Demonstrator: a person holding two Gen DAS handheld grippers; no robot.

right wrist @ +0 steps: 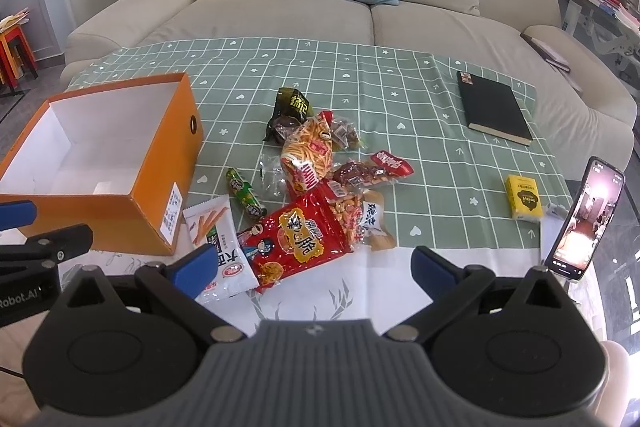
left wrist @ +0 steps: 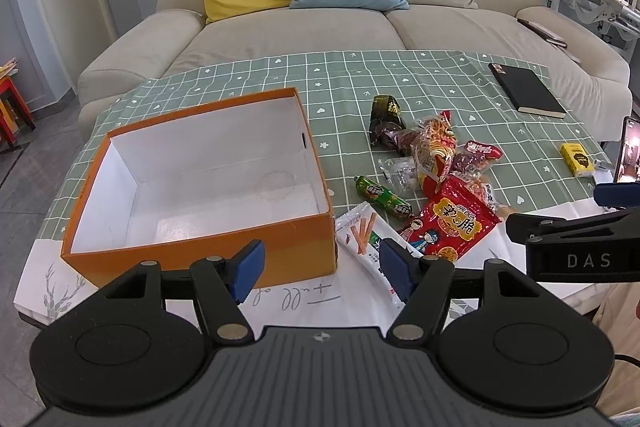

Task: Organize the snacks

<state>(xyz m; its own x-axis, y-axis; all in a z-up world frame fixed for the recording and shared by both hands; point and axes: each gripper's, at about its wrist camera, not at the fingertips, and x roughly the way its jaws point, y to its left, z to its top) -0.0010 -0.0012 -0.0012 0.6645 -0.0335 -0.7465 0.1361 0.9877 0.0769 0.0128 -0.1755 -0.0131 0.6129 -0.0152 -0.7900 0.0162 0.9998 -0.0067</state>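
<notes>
- The open orange cardboard box (left wrist: 200, 251), white inside, sat on the green checked tablecloth (left wrist: 400, 75).
- A white breadstick packet (right wrist: 218, 247) lay just right of that box, long axis running toward the sofa.
- The left gripper (left wrist: 320, 269) stood wide apart, empty, the packet's near end by its right pad.
- The right gripper (right wrist: 316, 269) gaped, empty, over the red crinkly snack bag (right wrist: 300, 239).

Glossy foil snack packets (right wrist: 304, 243); matt cardboard box (left wrist: 208, 247); cloth tablecloth (right wrist: 400, 99).

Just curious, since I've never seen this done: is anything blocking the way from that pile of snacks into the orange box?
Nothing visible does. The orange box sits open-topped and empty just beside the snack pile; only its side wall has to be cleared.
</notes>
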